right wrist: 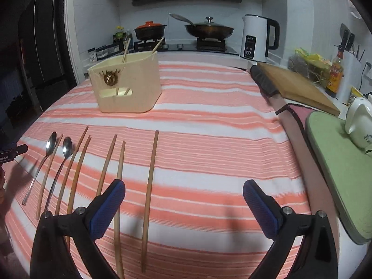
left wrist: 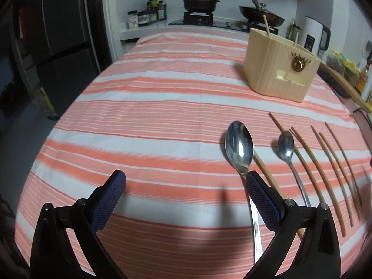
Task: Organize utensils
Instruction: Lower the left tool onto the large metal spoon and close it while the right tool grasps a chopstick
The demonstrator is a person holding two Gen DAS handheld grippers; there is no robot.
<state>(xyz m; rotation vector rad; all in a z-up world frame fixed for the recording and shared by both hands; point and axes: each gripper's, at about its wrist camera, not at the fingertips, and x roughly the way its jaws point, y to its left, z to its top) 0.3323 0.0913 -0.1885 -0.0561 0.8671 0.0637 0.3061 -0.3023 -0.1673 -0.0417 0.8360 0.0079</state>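
On the striped cloth lie a large spoon, a small spoon and several brown chopsticks in a row. My left gripper hovers open over the cloth; the large spoon's handle runs just inside its right finger, with no pad pressing on it. In the right wrist view my right gripper stands wide open above the cloth, with one chopstick lying between its fingers, nearer the left one. The beige utensil holder stands farther back, with two chopsticks upright in it.
A wooden cutting board, a green mat with a white teapot and a white kettle line the right side. The stove with a pot and a pan is at the back. A dark fridge stands to the left.
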